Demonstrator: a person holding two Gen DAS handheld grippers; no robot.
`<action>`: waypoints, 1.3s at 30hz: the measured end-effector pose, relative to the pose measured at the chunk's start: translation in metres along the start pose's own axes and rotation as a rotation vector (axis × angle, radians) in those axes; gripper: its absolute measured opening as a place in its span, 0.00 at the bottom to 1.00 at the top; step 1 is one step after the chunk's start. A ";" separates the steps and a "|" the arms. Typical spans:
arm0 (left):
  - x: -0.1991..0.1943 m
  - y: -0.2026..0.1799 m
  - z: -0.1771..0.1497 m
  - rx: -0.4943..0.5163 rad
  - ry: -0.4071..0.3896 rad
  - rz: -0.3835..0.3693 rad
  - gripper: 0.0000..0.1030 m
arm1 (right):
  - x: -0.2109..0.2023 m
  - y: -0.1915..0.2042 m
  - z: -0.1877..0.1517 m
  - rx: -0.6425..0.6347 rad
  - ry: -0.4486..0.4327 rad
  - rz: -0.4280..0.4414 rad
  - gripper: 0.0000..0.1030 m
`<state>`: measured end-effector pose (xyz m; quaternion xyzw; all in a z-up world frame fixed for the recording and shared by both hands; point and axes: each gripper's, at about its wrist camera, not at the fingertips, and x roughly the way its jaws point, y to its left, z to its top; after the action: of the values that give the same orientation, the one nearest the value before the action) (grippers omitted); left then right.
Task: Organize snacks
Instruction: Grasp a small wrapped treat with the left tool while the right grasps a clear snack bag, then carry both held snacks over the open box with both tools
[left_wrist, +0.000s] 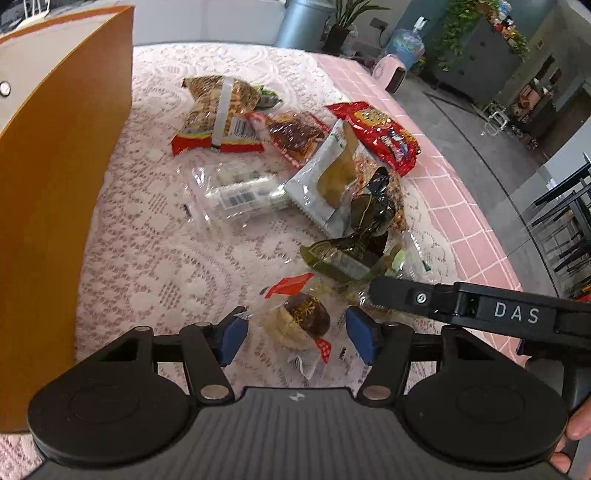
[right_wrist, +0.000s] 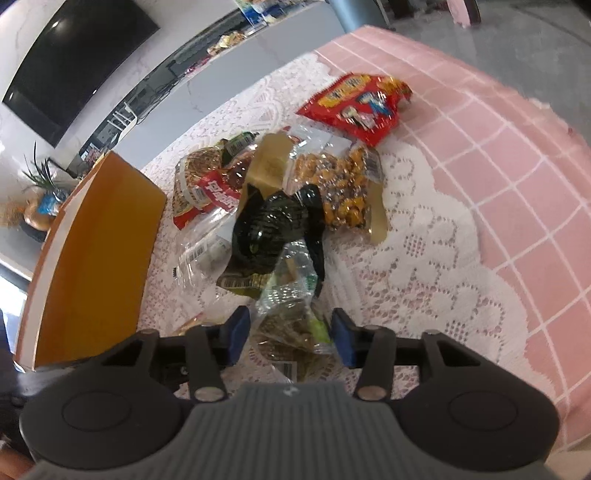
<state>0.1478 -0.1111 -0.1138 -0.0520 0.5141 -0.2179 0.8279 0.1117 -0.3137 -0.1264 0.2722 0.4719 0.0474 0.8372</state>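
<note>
Nearest you, your left gripper (left_wrist: 293, 334) stands spread around a clear-wrapped brown pastry with a red label (left_wrist: 301, 319) — pads clear of the film on both sides. Close off-centre and the slippery wrap may squirt out or the pastry crush. Your right gripper (right_wrist: 290, 338) is also parted, straddling a crinkled clear packet with green print (right_wrist: 291, 317) without pinching it; its arm crosses close to your left, so the two could knock. Farther off, the heaped snacks overlap — lifting one may drag the red foil bag (left_wrist: 376, 134) toward the table edge. The orange wooden box (left_wrist: 55, 206) waits at left.

Lace-covered pink table (left_wrist: 436, 192), scattered snack packets (left_wrist: 218, 114)
</note>
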 end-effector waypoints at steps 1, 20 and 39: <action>0.001 0.000 -0.001 0.000 -0.003 -0.004 0.69 | 0.001 -0.002 0.000 0.014 0.007 0.013 0.49; -0.004 -0.010 -0.005 0.038 -0.025 0.040 0.46 | -0.001 0.008 -0.003 -0.060 -0.019 -0.003 0.32; -0.177 0.014 -0.026 0.051 -0.281 0.018 0.45 | -0.090 0.094 -0.041 -0.220 -0.177 0.074 0.32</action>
<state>0.0630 -0.0218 0.0167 -0.0564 0.3880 -0.2138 0.8947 0.0452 -0.2474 -0.0280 0.1994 0.3779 0.1057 0.8979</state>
